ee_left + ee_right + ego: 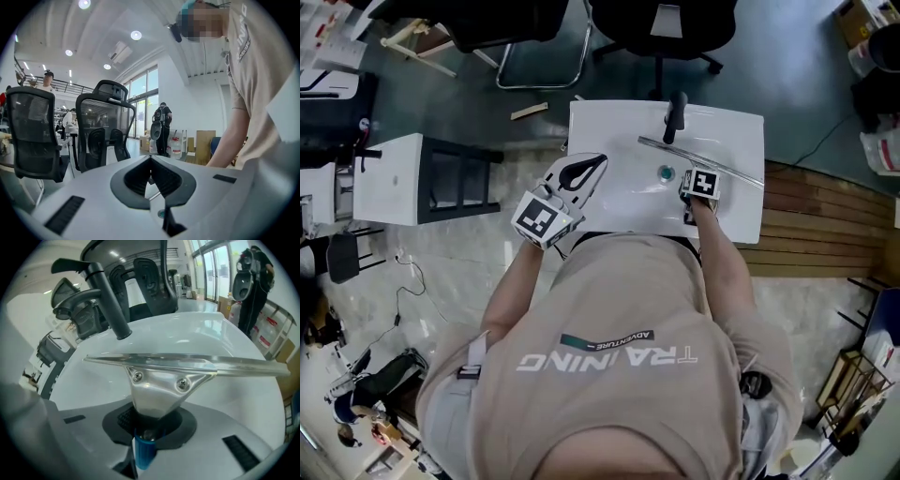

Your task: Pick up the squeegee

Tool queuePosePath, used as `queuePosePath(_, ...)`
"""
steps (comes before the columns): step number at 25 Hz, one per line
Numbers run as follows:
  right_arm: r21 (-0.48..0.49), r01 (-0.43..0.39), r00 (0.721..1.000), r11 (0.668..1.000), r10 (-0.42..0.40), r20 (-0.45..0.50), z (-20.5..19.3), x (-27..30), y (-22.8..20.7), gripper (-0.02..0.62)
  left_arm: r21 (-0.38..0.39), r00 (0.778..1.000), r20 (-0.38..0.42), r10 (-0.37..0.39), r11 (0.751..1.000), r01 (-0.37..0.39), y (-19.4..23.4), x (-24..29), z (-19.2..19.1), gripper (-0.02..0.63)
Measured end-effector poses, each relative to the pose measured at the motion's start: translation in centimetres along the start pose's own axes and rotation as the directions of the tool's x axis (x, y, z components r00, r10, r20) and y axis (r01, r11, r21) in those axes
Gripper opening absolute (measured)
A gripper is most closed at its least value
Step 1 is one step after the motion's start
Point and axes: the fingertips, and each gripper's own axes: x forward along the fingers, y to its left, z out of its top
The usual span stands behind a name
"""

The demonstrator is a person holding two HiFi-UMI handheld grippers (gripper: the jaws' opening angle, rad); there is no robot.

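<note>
In the head view the right gripper (pixel 698 184) and its marker cube cover the squeegee's (pixel 675 153) handle, so only the blade shows, a thin metal bar slanting from the centre of the frame down to the right over the white washbasin (pixel 609 211). The person's torso fills the lower half of that frame and cuts off the basin's lower edge. Whether the blade touches the basin cannot be told from above.

The right gripper view gives the tool plainly. The squeegee (pixel 161 380) has a long, bright metal channel running across the middle of the frame, and its right end runs out to the dark rim of the picture. Below the channel a polished bracket with two screws narrows into a blue handle (pixel 144 451). The right gripper (pixel 150 427) has its jaws clamped on that handle at lower centre. The rubber strip cannot be made out.

A black faucet (pixel 105 296) stands at upper left there, and at the top centre of the basin from above (pixel 675 117); the drain (pixel 666 173) lies just left of the right gripper.

The left gripper (pixel 586 171) is at the basin's left edge. In its own view the left gripper (pixel 150 173) has its tips meeting with nothing between them, and it looks past black office chairs (pixel 105 126) at a standing person (pixel 161 126).
</note>
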Motion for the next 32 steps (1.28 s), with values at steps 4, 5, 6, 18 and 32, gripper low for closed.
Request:
queuePosePath(4, -0.109, -0.038, 0.999, 0.993, 0.037, -0.005, 0.0, -1.5, 0.3, 0.067, -0.017, 1.000, 0.014, 0.016, 1.000, -0.016, -0.3, 0.4, -0.2, 0.011)
queuePosePath(5, -0.117, -0.052, 0.999, 0.992, 0.052, -0.004, 0.0, -1.9, 0.4, 0.067, -0.021, 1.000, 0.014, 0.021, 1.000, -0.021, -0.3, 0.4, -0.3, 0.011)
queuePosePath(6, -0.128, -0.065, 0.998, 0.990, 0.065, -0.002, 0.0, -2.4, 0.3, 0.067, -0.023, 1.000, 0.014, 0.024, 0.999, -0.024, -0.4, 0.5, -0.3, 0.011)
queuePosePath(18, -0.343, -0.150, 0.974, 0.927, 0.198, 0.111, 3.7, -10.1, 0.7, 0.067, -0.063, 0.993, 0.029, 0.113, 0.992, -0.111, 1.1, 2.3, 0.0, 0.011)
queuePosePath(32, -0.397, -0.182, 0.917, 0.900, 0.302, 0.263, 6.9, -18.7, 0.9, 0.067, -0.053, 0.984, 0.035, 0.176, 0.983, -0.174, 1.2, 3.2, 0.6, 0.011)
